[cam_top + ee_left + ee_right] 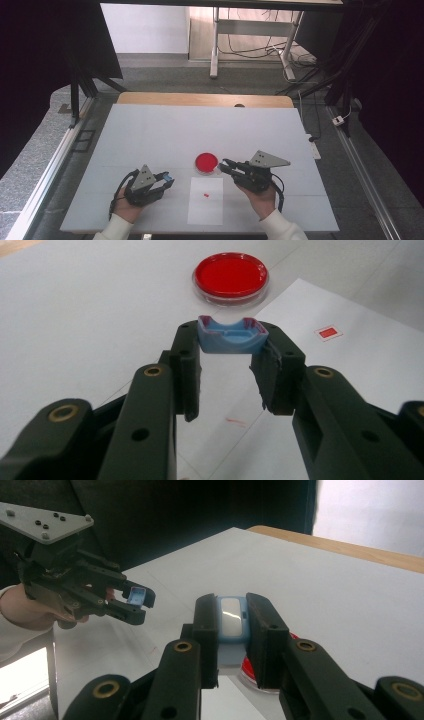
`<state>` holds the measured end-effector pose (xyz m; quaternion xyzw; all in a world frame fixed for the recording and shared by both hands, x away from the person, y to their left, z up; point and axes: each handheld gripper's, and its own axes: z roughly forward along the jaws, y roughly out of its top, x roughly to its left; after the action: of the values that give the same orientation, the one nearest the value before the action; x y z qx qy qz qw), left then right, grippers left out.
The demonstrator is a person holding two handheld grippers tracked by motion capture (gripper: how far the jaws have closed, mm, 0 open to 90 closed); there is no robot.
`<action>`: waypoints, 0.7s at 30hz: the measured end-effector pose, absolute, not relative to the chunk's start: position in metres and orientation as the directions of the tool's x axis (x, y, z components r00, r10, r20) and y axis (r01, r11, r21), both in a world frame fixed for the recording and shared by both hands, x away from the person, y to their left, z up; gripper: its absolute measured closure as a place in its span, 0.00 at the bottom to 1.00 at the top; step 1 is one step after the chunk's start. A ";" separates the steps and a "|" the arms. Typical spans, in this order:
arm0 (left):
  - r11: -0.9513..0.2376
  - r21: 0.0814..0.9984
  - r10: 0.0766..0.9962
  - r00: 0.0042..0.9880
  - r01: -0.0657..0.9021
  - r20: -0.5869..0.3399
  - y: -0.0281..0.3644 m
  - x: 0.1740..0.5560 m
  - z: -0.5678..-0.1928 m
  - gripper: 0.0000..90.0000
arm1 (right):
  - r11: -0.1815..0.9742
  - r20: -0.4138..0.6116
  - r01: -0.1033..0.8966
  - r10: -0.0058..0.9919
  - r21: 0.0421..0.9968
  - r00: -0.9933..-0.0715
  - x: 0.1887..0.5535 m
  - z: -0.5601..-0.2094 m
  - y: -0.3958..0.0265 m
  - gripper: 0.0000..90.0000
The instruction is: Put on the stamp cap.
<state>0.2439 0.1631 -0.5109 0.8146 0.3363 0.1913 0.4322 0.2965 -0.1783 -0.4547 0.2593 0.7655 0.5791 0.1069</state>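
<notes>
White board [150, 135] covers the table, and a white sheet [205, 212] with a small red mark [206, 194] lies on it near the person. Red round dish [206, 162] sits on the board just beyond the sheet's far edge, between the two hands.

Right gripper [226, 165] hangs just beside the dish; its jaws are pinched on a blue case [232, 622] with a pale window, held just above the dish rim. Left gripper [167, 178] is well apart to the left of the sheet, its jaws clamped on a small blue cap [231, 335] with an open hollow side.

Judged status: both blue parts are lifted and separated, each held in its own gripper. Remaining work appears to be applying the case to the dish or sheet, then rejoining both parts.
</notes>
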 end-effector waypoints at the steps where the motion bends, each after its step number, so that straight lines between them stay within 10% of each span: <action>1: -0.401 0.834 0.711 0.702 0.379 0.023 0.162 0.244 -0.511 0.71 | 0.194 0.138 0.274 0.520 0.942 -0.843 0.296 -0.455 -0.178 0.83; 21: -0.403 0.843 0.668 0.744 0.356 0.005 0.133 0.250 -0.508 0.71 | 0.195 0.129 0.261 0.510 0.945 -0.850 0.293 -0.453 -0.172 0.83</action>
<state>0.2504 0.1330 -0.5075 0.8193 0.3125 0.1738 0.4482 0.2929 -0.1718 -0.4532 0.2520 0.7656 0.5822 0.1071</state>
